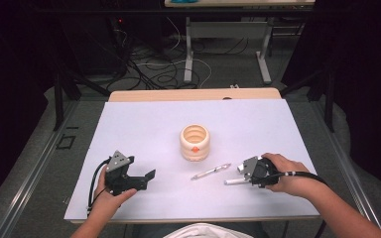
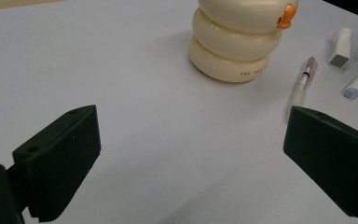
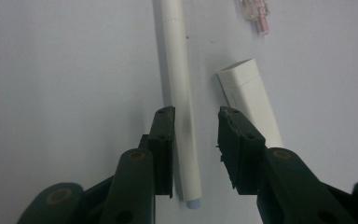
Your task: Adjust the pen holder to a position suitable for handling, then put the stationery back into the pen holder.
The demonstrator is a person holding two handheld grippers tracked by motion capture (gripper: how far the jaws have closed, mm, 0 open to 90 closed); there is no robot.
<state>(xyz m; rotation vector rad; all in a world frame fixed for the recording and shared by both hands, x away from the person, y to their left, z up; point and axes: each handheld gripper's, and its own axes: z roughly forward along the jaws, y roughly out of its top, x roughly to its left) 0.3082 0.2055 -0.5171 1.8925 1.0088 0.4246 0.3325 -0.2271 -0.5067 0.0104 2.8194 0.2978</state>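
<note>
Fingers [image 3: 165, 140] straddle white pen [image 3: 179, 93] on pale table sheet [image 1: 144, 124].

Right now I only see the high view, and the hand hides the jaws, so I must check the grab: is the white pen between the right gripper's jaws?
Observer: Yes. The white pen lies between the jaws of the right gripper, close to one jaw with a gap to the other. They are not shut on it.
Operator: Anything next to it?
Observer: A short white cap lies beside the pen without touching it, partly hidden behind the other jaw.
Operator: And the left gripper?
Observer: The left gripper has its jaws wide apart with only table surface between them.
</note>
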